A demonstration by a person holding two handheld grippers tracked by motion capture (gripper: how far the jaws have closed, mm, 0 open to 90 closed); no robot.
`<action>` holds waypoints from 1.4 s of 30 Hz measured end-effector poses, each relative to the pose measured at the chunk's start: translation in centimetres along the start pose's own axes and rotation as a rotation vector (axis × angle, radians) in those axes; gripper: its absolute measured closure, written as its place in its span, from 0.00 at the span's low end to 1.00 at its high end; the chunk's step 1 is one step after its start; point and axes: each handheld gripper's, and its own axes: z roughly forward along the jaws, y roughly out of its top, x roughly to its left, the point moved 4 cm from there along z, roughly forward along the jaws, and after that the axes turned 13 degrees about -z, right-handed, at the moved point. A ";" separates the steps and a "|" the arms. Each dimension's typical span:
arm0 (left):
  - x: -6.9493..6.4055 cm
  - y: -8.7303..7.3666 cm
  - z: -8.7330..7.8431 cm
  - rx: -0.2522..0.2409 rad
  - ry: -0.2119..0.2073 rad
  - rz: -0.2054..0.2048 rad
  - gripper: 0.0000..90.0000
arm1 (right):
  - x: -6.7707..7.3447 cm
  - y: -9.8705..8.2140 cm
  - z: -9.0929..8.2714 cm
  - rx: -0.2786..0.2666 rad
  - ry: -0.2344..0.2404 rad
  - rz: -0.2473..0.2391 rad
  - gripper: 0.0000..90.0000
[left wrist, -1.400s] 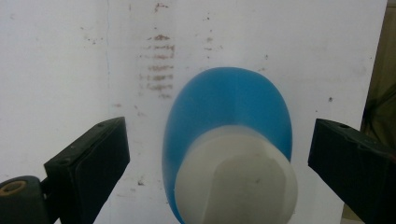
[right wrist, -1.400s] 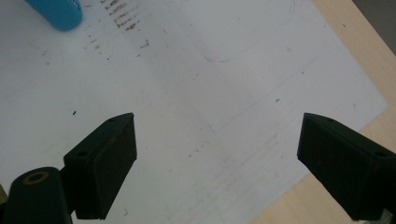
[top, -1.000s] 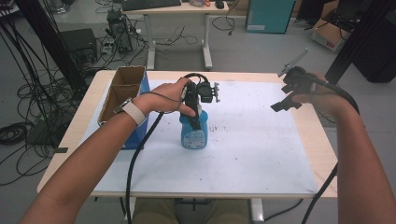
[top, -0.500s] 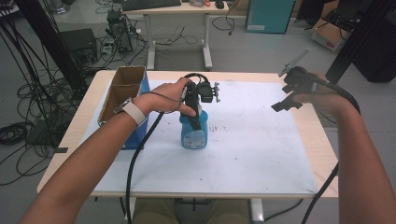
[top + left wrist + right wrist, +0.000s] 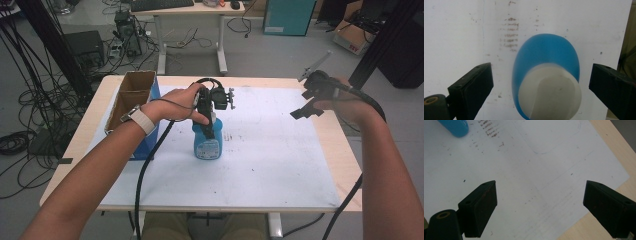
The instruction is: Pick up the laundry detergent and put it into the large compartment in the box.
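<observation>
- Because the left gripper [image 5: 212,112] is held straight above the blue bottle [image 5: 207,142] with its jaws spread wide on either side of the white cap [image 5: 550,91], nothing is gripped yet; a gap is seen between each jaw and the cap in the left gripper view.
- If the jaws were closed while off-centre, the bottle could be pushed by one jaw first and tipped over on the white sheet [image 5: 270,165], since it stands on a narrow base.
- A grip taken on the cap alone may slip, as the cap looks smooth and rounded; a lower hold on the body is judged safer.
- The cardboard box [image 5: 131,97], at the left edge of the tabletop [image 5: 107,85], stands near the bottle, so a toppled bottle could roll against it.
- The bottle stands upright left of the sheet's centre: its long axis is vertical, the cap pointing up at the gripper, and its oval section is seen from above.
- The right gripper [image 5: 310,102] is held in the air over the sheet's far right part, well apart from the bottle, its jaws wide open and empty.
</observation>
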 end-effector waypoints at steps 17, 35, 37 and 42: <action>0.0 0.1 0.1 0.004 0.001 -0.001 0.06 | 0.0 -0.2 0.0 -0.001 0.000 0.002 0.13; 0.1 0.1 0.2 0.010 0.002 -0.001 0.07 | 0.0 -0.3 0.2 0.001 0.004 0.005 0.13; 0.1 0.1 0.2 0.007 0.001 -0.002 0.07 | 0.0 -0.2 0.2 0.003 0.004 0.007 0.13; 0.1 0.1 0.2 0.011 0.002 -0.001 0.07 | 0.0 -0.2 0.2 0.002 0.003 0.004 0.13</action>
